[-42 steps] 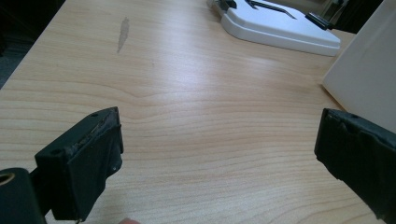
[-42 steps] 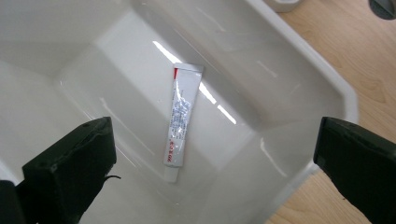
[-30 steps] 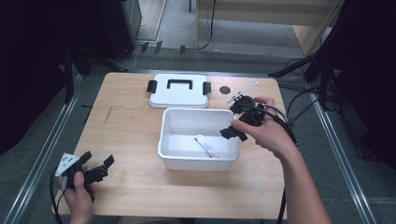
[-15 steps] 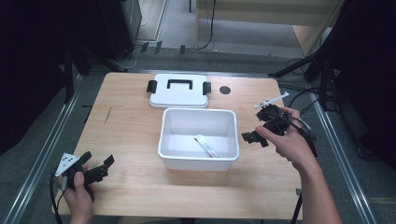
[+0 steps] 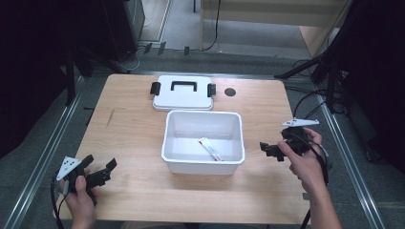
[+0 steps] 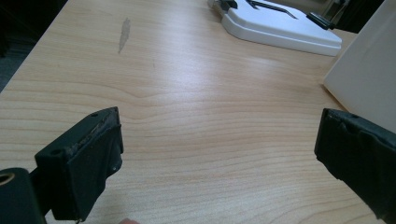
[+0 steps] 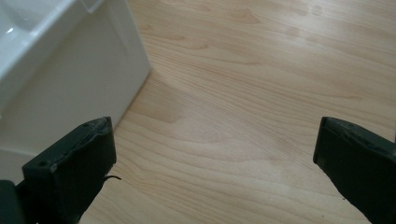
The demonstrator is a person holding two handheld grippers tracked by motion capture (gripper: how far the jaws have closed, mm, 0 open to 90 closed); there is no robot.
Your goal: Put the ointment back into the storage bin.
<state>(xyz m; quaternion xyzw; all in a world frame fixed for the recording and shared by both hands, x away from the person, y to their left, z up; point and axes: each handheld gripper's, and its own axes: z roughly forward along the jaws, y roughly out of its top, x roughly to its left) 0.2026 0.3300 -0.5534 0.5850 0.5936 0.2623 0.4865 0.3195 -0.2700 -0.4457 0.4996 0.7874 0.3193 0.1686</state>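
At the near left corner of the table [image 5: 133, 138], the left gripper [image 5: 102, 172] rests low over the wood with its jaws wide apart and nothing between them. Further right, at the far side, the white lid [image 5: 184, 93] lies flat with its black handle and two black clips on top. Just near it, in the middle of the table, stands the open white box [image 5: 203, 164], and inside, on the bottom toward the near right side, lies the small tube [image 5: 210, 149], white with a little red, at a slant. The tube is probably light and somewhat soft, so it should be taken across its middle with gentle pressure; its smooth skin may slip. The lid looks stiff and light, and the handle is the natural place to hold it. Right of the box, the right gripper [image 5: 272, 150] points toward the box wall, jaws also spread and empty.
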